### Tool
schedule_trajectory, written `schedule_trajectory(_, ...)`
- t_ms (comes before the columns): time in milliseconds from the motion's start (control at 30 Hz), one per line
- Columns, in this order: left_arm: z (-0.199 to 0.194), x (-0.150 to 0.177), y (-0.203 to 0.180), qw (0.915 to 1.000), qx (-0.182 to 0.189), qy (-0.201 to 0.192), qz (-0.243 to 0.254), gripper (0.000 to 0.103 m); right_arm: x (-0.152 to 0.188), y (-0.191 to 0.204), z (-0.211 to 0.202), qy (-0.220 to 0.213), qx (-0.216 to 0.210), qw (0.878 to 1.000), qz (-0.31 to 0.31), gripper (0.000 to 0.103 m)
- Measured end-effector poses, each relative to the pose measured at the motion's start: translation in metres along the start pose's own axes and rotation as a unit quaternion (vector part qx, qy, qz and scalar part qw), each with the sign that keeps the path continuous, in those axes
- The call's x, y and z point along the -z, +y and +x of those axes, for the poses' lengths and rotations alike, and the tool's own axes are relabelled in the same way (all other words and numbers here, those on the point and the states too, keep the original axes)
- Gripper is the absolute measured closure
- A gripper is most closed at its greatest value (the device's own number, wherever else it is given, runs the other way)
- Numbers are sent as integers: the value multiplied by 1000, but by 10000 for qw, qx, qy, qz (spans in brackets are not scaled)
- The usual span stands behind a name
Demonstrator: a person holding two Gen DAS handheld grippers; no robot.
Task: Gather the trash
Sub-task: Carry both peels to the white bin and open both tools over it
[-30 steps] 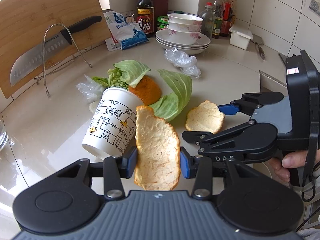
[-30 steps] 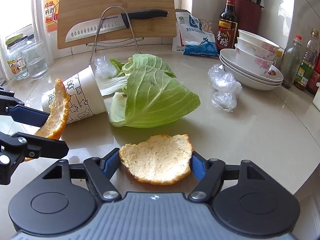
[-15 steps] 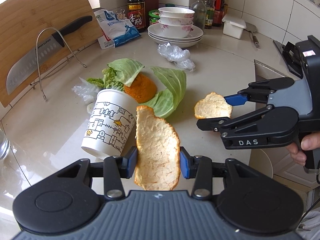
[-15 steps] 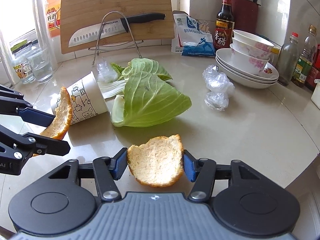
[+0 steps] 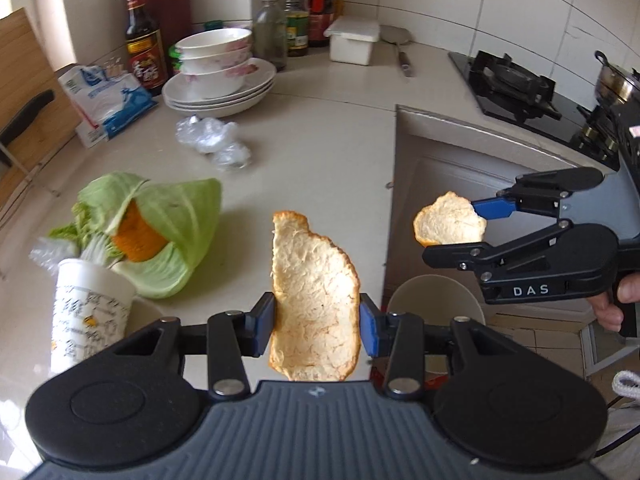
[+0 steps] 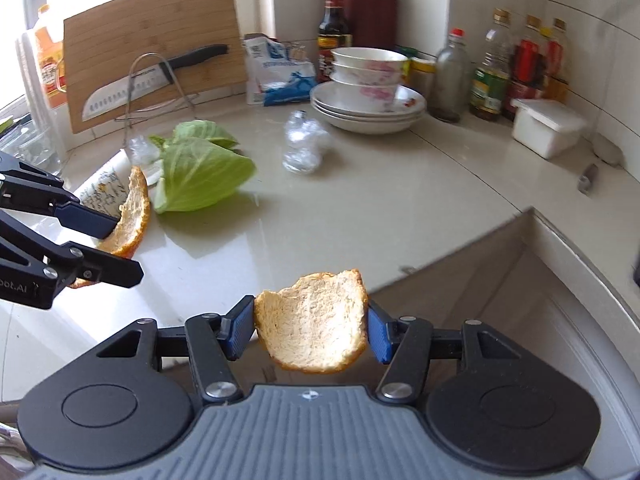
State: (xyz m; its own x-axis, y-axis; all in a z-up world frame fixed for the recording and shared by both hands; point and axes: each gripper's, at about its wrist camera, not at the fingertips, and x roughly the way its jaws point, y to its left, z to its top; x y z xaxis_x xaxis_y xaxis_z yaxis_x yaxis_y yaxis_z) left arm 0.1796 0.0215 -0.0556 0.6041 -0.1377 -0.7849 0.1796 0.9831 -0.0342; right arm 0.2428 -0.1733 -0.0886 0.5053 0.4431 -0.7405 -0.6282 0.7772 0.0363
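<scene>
1. Orange-rimmed long peel (image 5: 316,312), pithy cream inside, stands upright, pinched between my left gripper (image 5: 316,326) pads above the counter (image 5: 320,152) edge.
2. Smaller curled peel (image 6: 314,330), same pale pith, is clamped partway-closed in my right gripper (image 6: 311,330), off the counter over the sink (image 6: 560,320).
3. Cabbage leaves (image 5: 180,216) and paper cup (image 5: 92,312) lie on the counter.

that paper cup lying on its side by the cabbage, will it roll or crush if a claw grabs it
The cup lies on its side on the smooth counter, so a nudge would probably roll it in a curve. It looks like thin paper, likely light and easy to dent under a hard squeeze. The cabbage leaves against it may stop it rolling that way.
</scene>
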Motion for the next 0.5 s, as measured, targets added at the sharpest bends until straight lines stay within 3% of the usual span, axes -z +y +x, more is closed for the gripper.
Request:
schedule_trajectory(333, 44, -23, -58, 9973, 540, 179, 458, 61, 100, -73, 40, 902, 799, 9872, 1041, 40)
schedule_trajectory(500, 59, -27, -76, 9960, 604, 277, 590, 61, 126, -92, 44, 989, 953, 9818, 1315, 24)
